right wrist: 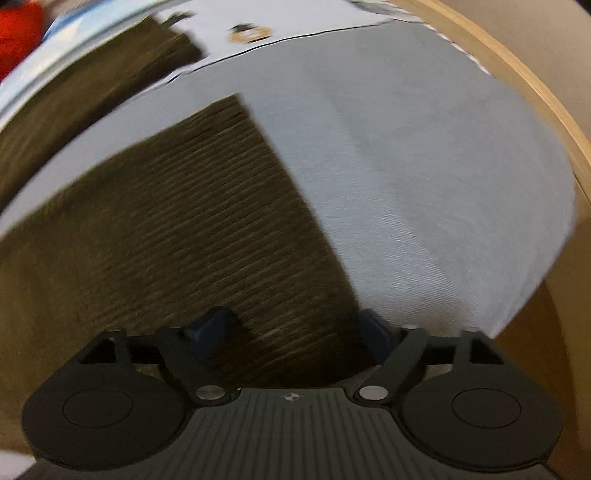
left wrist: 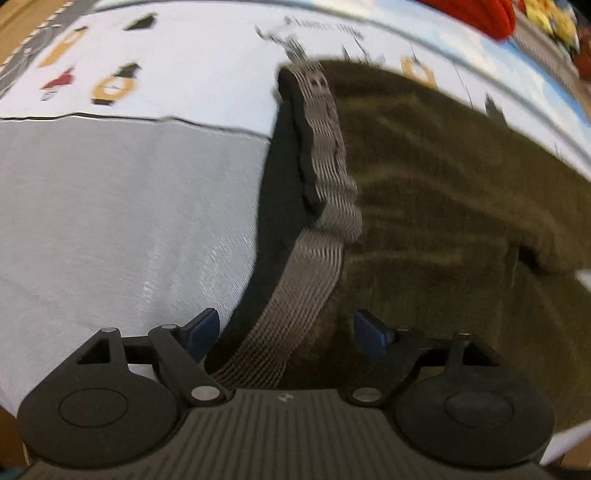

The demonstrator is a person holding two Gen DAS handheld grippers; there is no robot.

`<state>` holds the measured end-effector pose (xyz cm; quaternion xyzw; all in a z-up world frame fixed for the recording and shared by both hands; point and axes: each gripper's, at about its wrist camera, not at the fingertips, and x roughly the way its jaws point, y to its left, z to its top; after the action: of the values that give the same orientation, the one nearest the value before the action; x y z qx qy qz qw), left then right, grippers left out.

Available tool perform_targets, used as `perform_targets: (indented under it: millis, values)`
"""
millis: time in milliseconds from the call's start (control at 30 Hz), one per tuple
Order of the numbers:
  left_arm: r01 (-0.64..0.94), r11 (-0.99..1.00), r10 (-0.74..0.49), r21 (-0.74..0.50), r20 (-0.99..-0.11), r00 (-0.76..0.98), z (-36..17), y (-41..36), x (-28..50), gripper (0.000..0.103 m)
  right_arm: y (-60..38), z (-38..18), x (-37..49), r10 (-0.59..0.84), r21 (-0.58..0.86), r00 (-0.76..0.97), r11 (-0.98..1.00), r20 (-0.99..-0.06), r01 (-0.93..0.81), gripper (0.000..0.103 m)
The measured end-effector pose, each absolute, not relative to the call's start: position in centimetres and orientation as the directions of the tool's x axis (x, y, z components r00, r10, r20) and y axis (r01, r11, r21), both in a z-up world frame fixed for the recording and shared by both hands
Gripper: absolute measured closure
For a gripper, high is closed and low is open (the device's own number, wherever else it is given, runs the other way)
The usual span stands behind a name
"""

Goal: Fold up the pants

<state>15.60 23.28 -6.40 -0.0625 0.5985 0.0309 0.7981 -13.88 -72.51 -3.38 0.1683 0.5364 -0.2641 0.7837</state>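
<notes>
Dark olive pants [left wrist: 443, 192] lie spread on a grey and white printed sheet [left wrist: 122, 206]. Their ribbed grey waistband [left wrist: 325, 177] runs from the far middle down to my left gripper [left wrist: 284, 328]. That gripper stands open, its blue pads [left wrist: 201, 330] apart on either side of the band and not pressing it. In the right wrist view, a ribbed leg cuff [right wrist: 236, 221] of the pants [right wrist: 92, 221] lies on the sheet [right wrist: 424, 184], and my right gripper [right wrist: 291, 332] is open over the cuff's end. A second leg [right wrist: 92, 81] lies farther back. Both views are blurred.
Printed figures [left wrist: 110, 85] mark the sheet's far part. Red cloth [left wrist: 476, 14] and yellow items [left wrist: 550, 14] sit beyond the far right edge. A wooden rim [right wrist: 524, 96] curves along the right of the sheet, with wooden floor below it.
</notes>
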Motion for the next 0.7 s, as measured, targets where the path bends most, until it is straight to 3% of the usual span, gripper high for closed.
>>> perform_targets:
  millis: [300,467,700]
  values:
    - [-0.031,0.999,0.040,0.033,-0.969,0.243,-8.5,22.7,15.2,0.019,-72.1,-3.4,-12.4,-0.319,-0.127,0.243,0.805,-0.916,0.580,0.021]
    - [-0.051,0.999,0.025,0.014,-0.971,0.237,-8.3,23.3,15.0,0.019,-74.2,-3.2,-13.0,-0.281,-0.048,0.254,0.752,-0.926,0.658,0.024]
    - [-0.047,0.999,0.012,0.001,-0.971,0.238,-8.6,23.1,15.2,0.021,-74.8,-3.9,-13.5,-0.231,0.009,0.260,0.731,-0.938,0.682,0.019]
